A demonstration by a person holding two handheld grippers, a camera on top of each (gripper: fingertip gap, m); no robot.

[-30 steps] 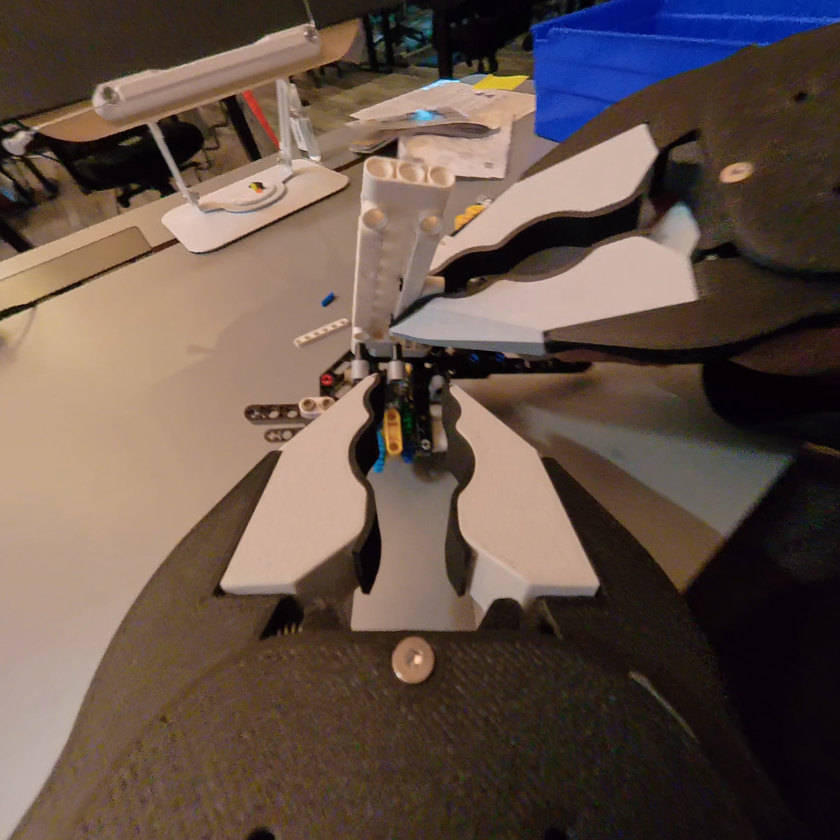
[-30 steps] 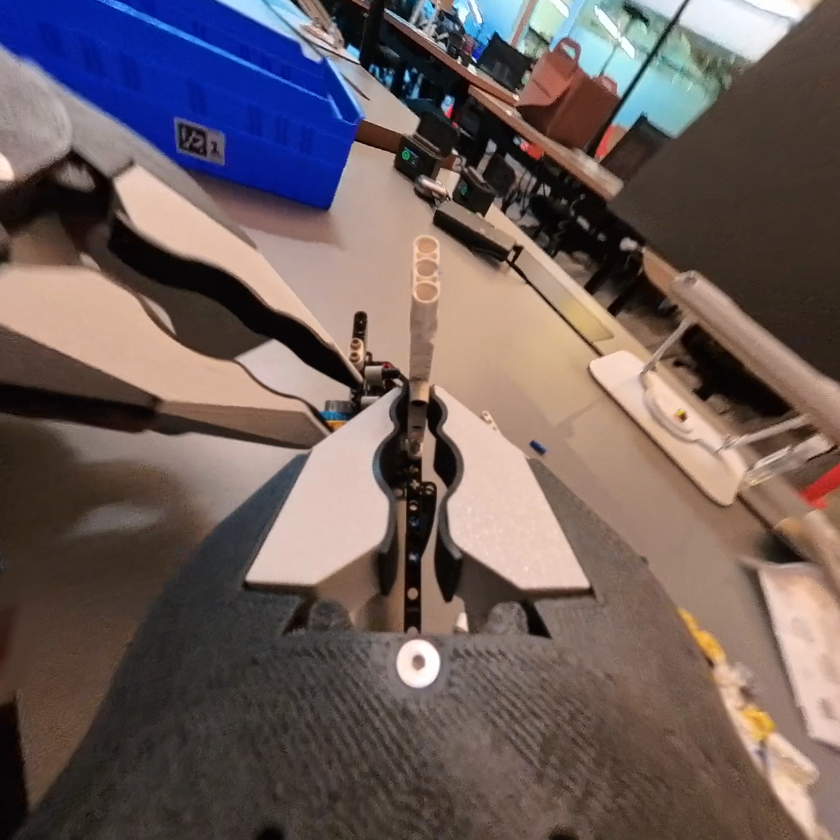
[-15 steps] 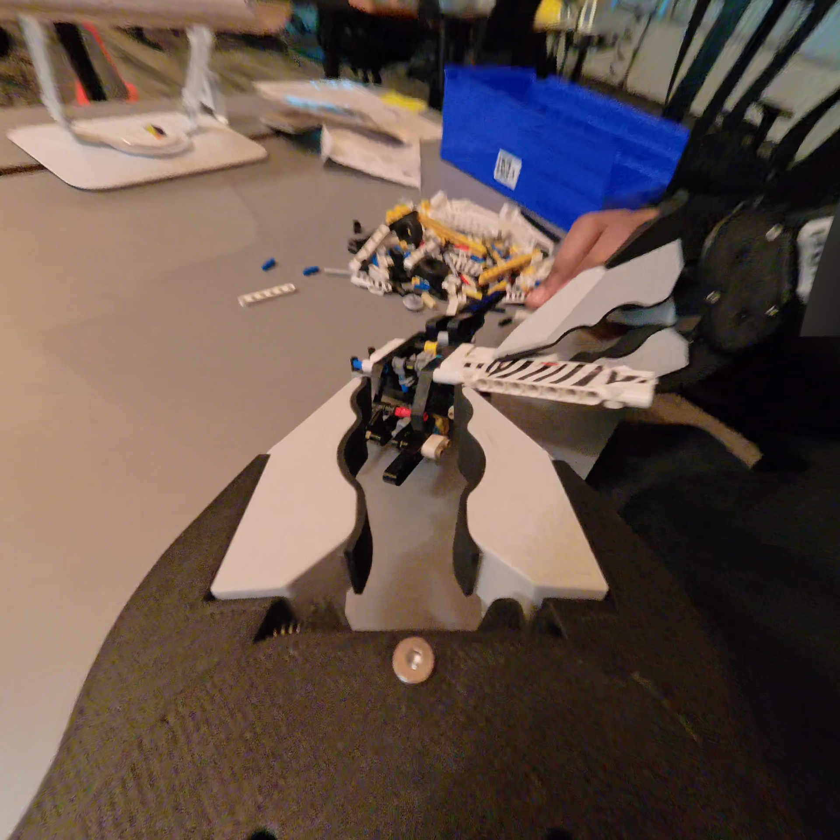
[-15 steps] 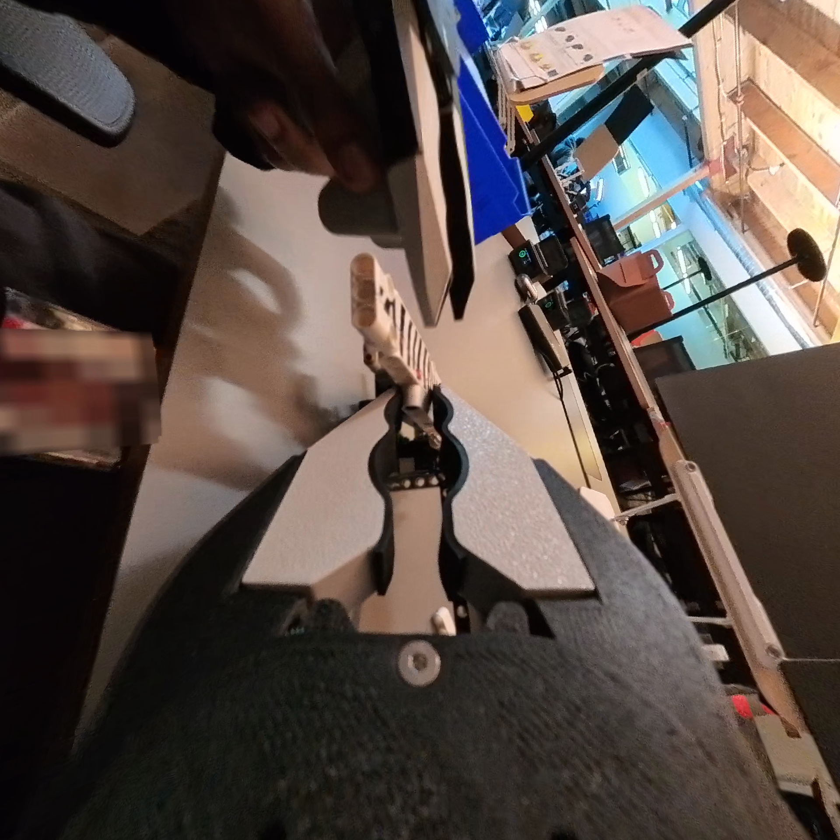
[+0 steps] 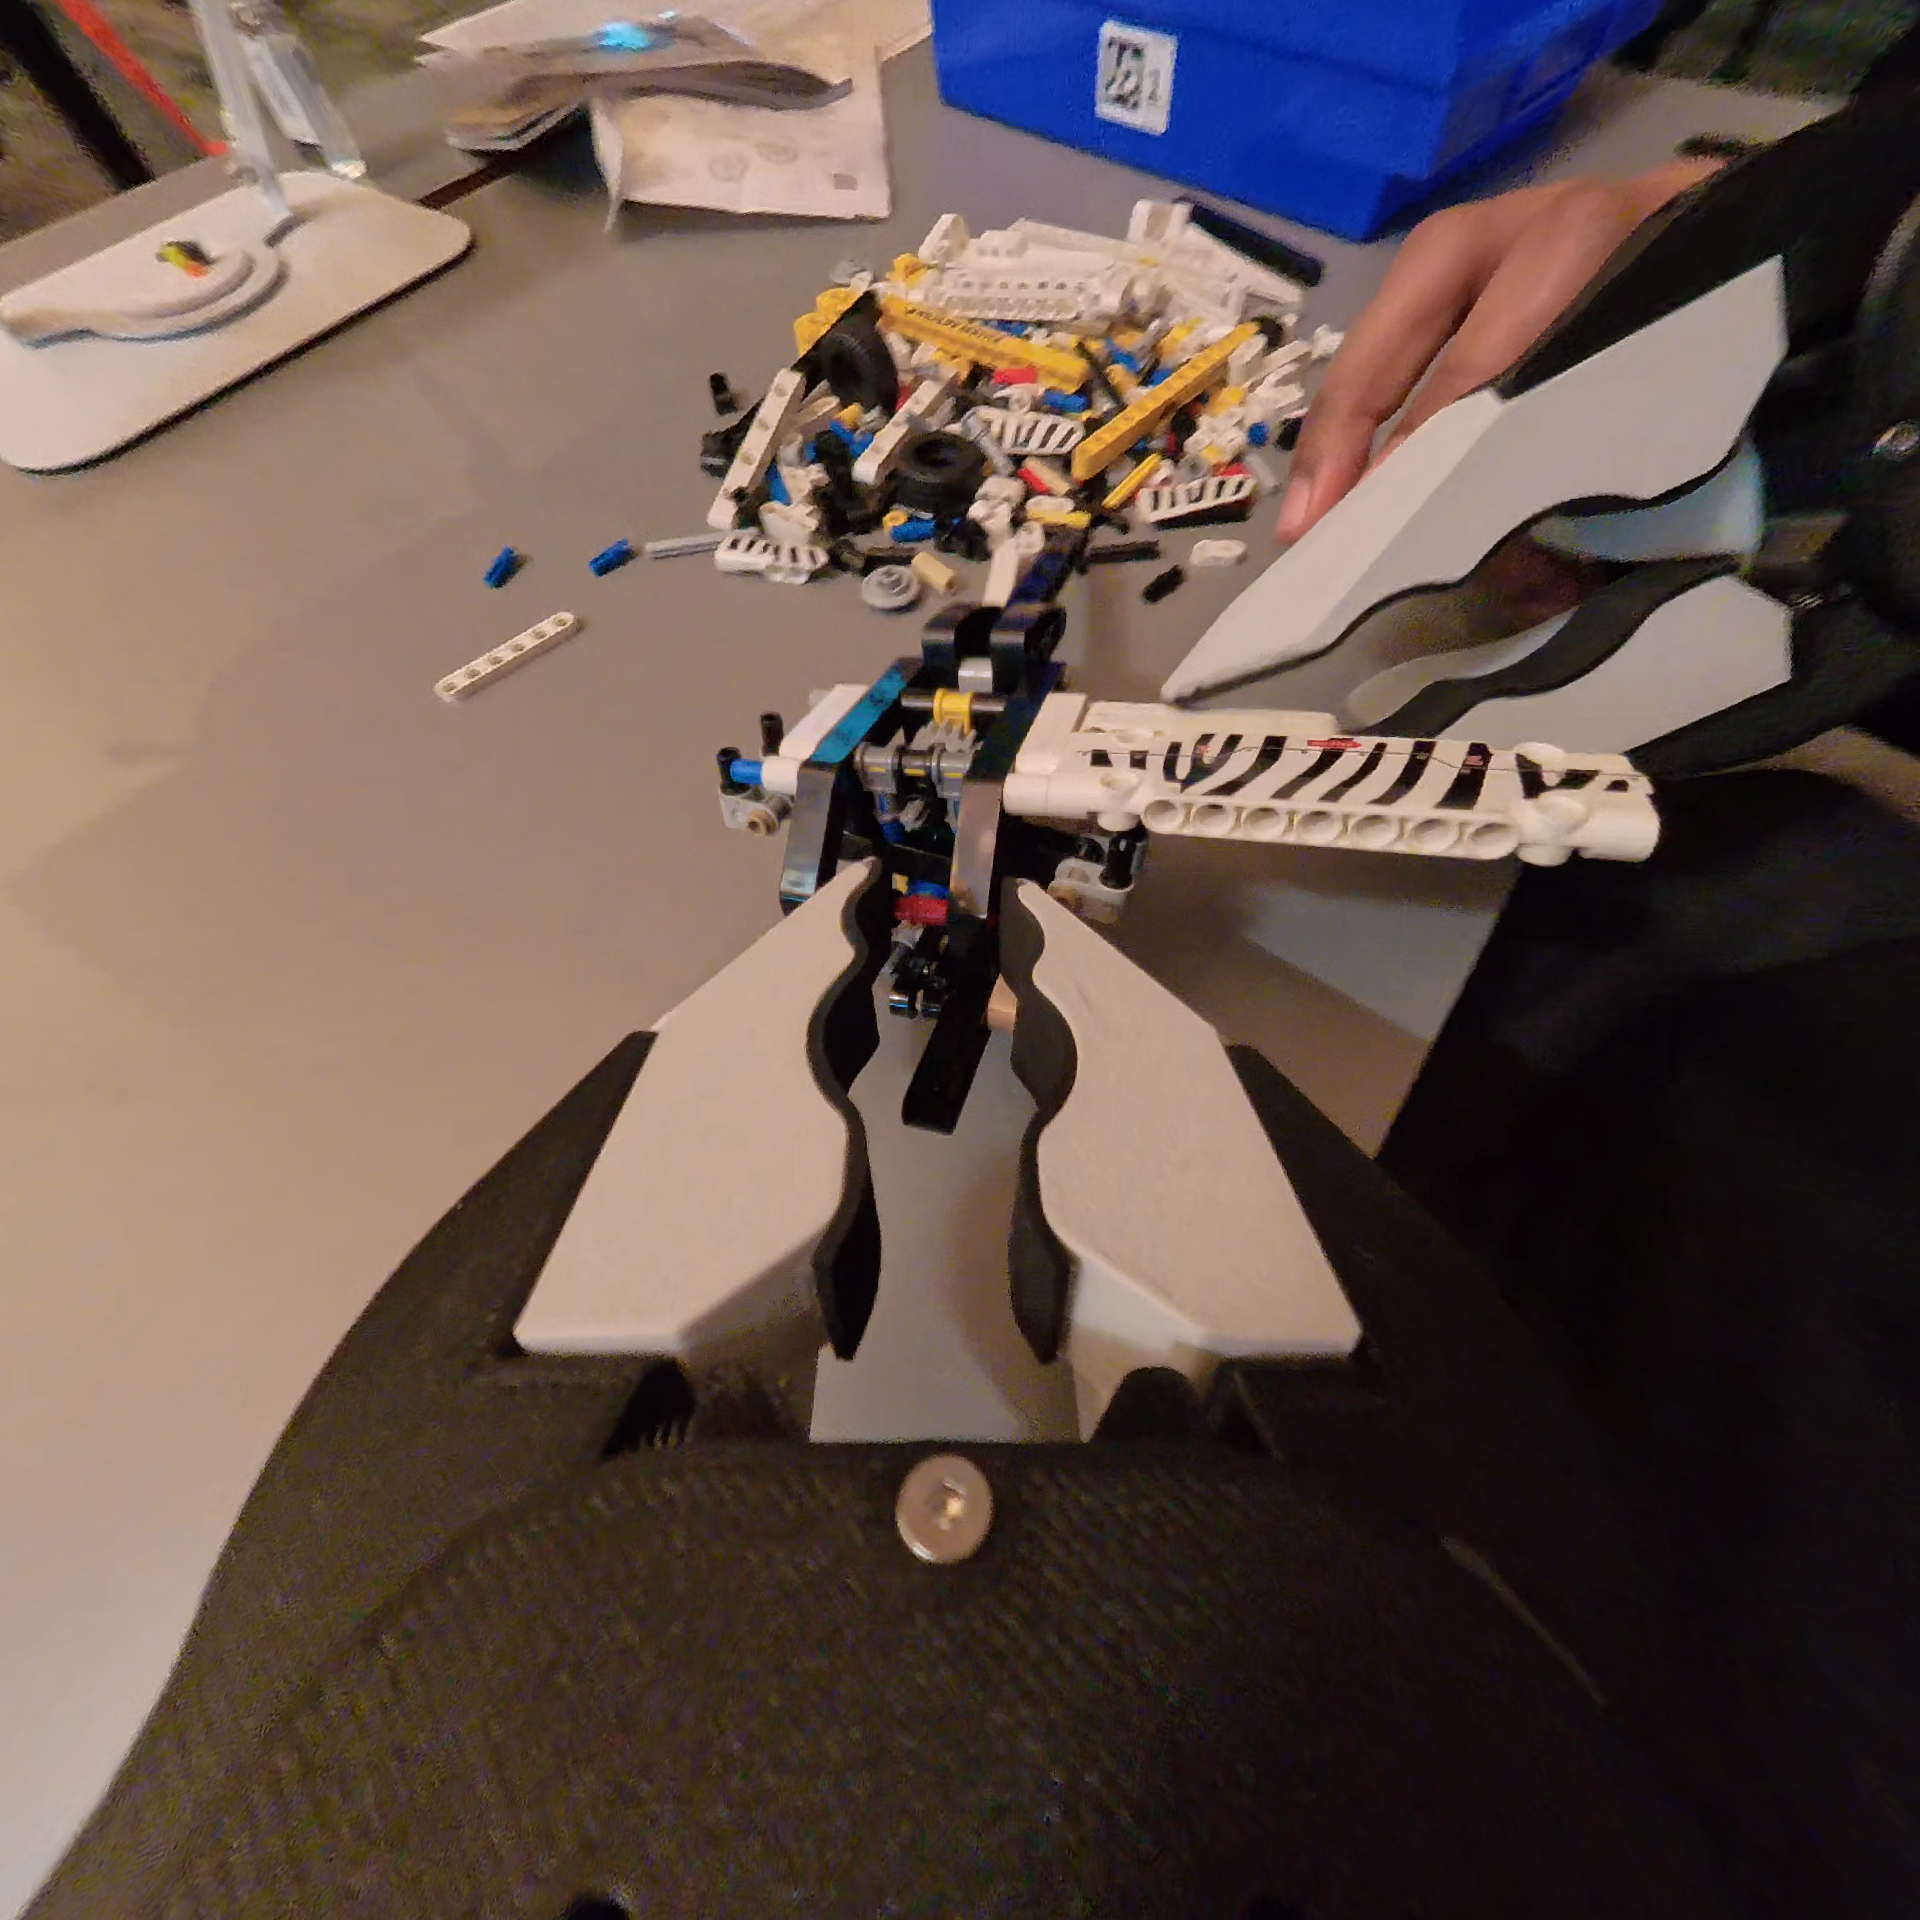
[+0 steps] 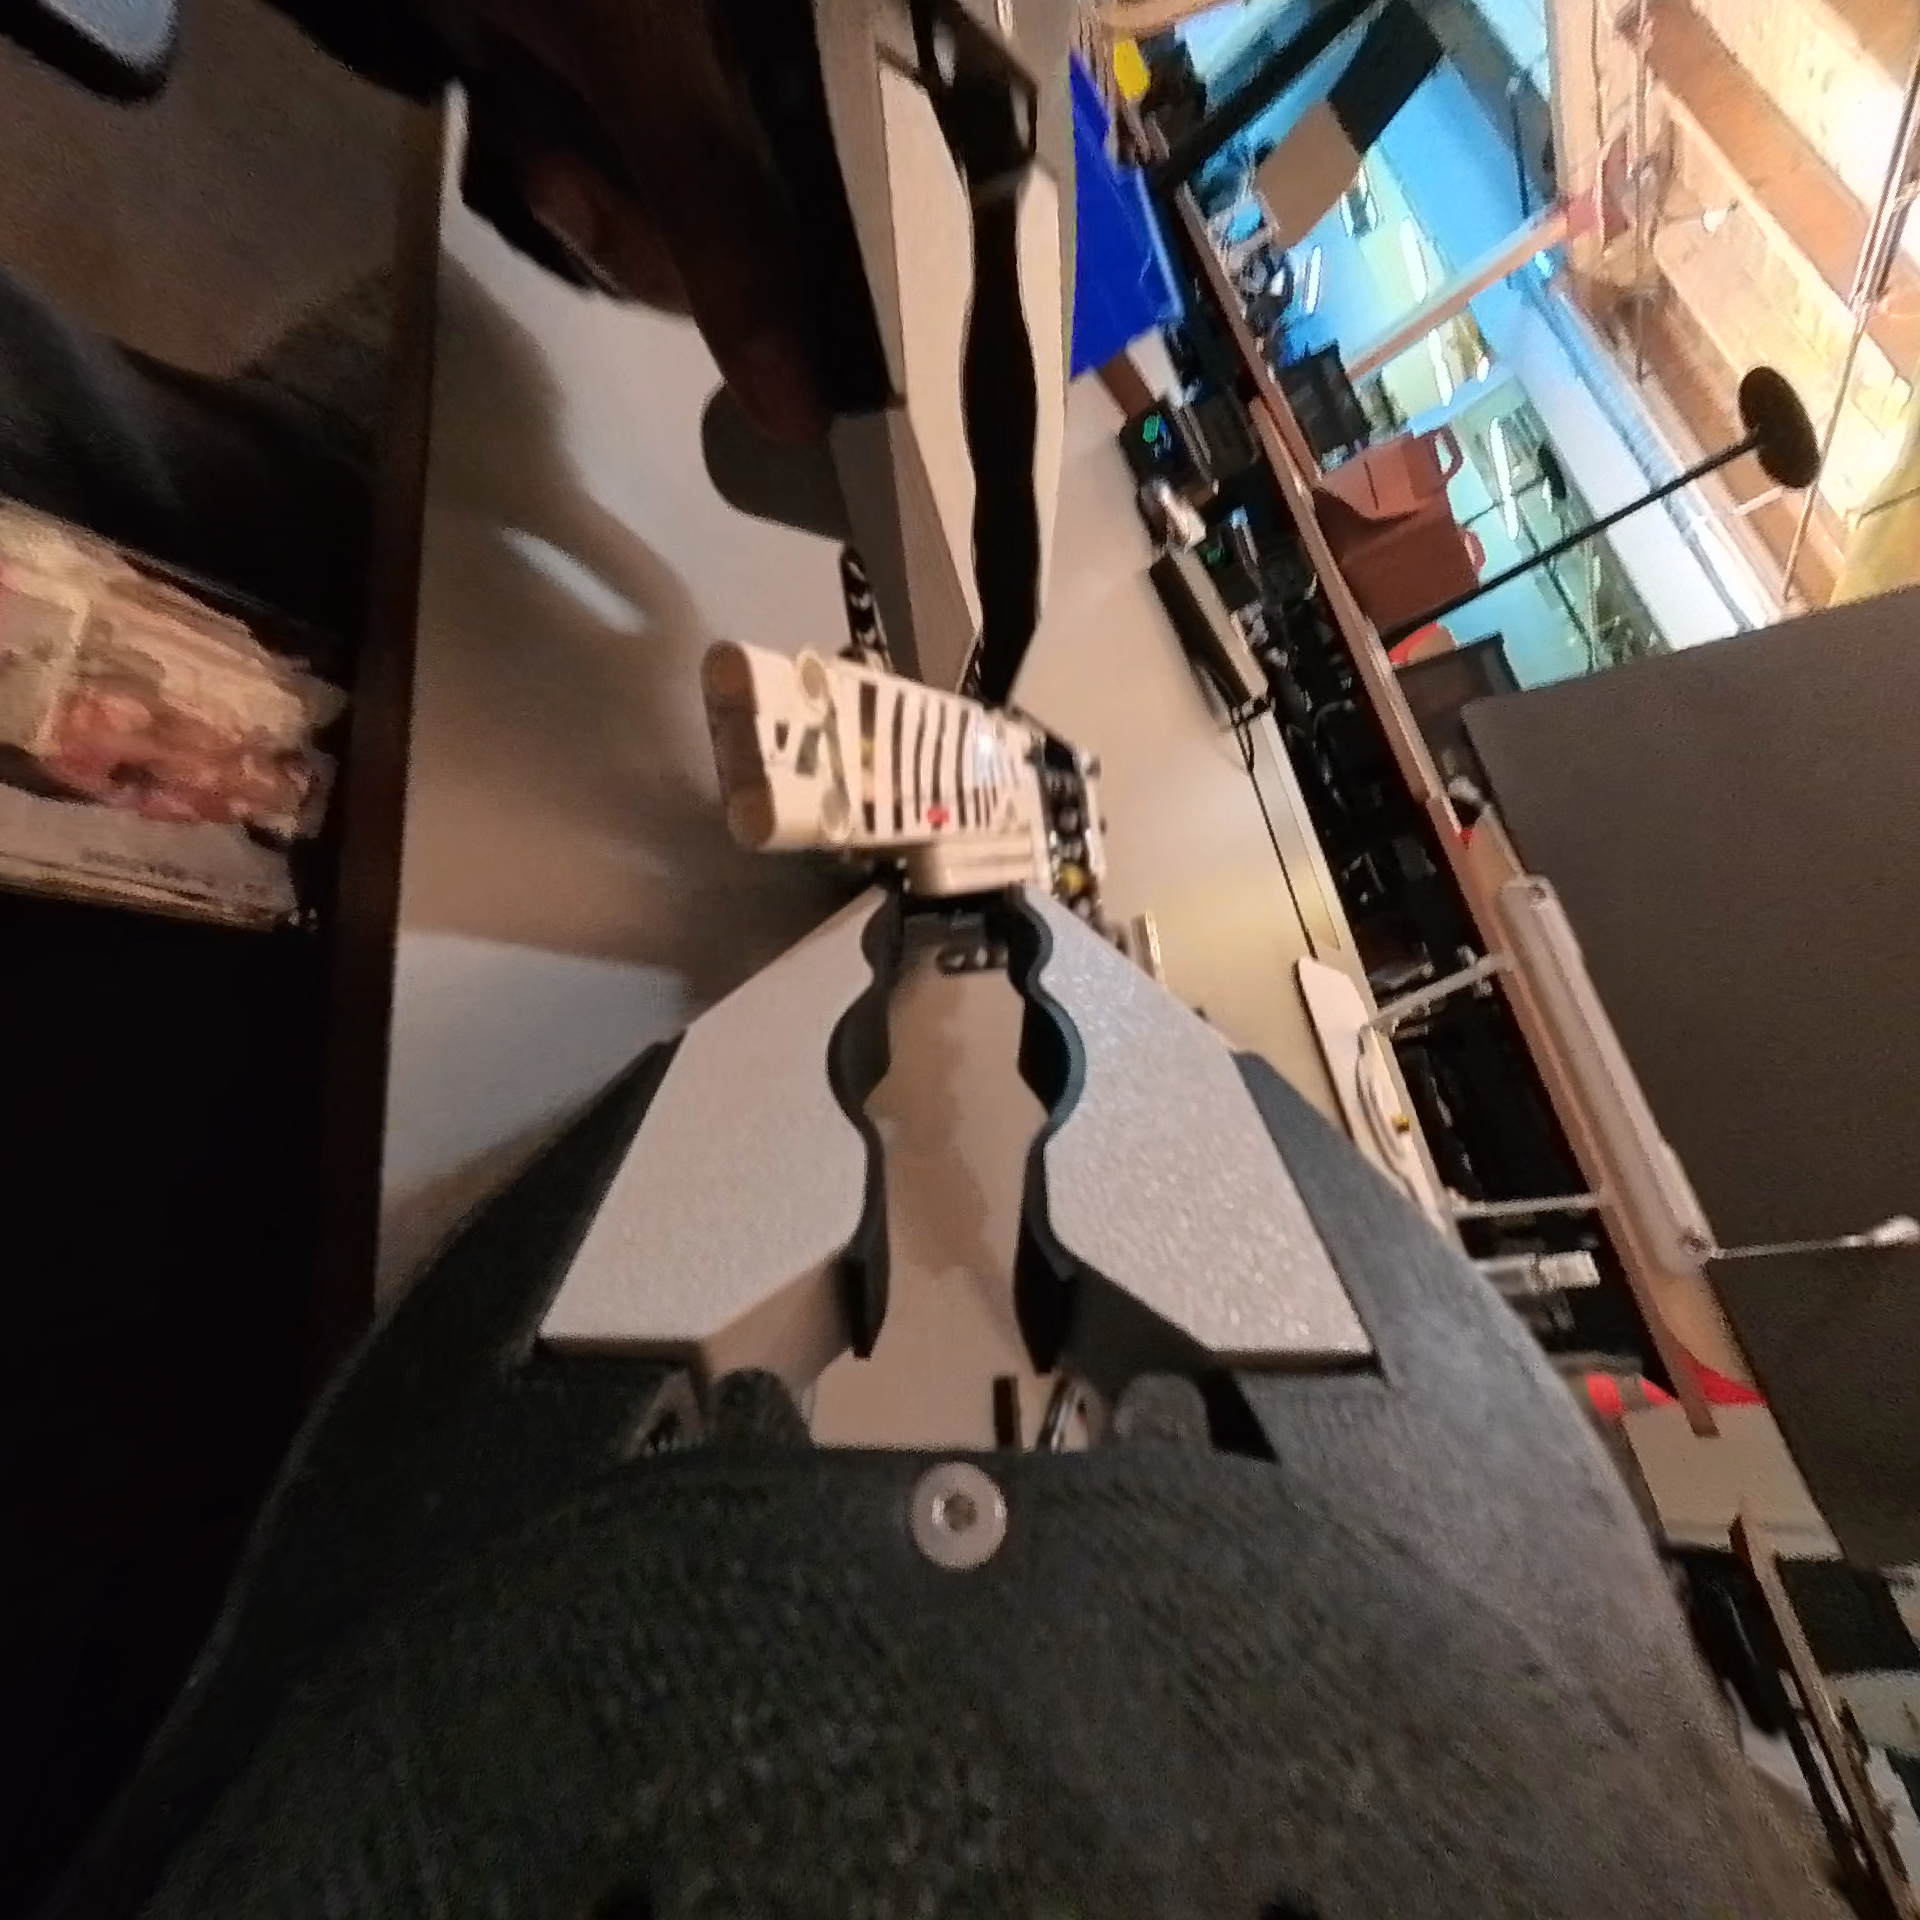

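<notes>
Both grippers clamp one brick model [image 5: 914,790]: left gripper [image 5: 940,894] on its black middle, right gripper [image 6: 951,914] under the striped white beam [image 6: 883,758].

The counter [image 5: 260,883] is smooth, matt grey. The brick model [image 5: 935,790] is glossy plastic: shiny black beams and a white striped beam [image 5: 1351,790]. The left tool [image 5: 933,902] has matt grey fingers [image 5: 727,1122], black wavy pads and a rough, grainy black body with a metal screw [image 5: 943,1509]. The bin [image 5: 1299,94] at the far edge is blue plastic, beside paper sheets [image 5: 748,156].
</notes>
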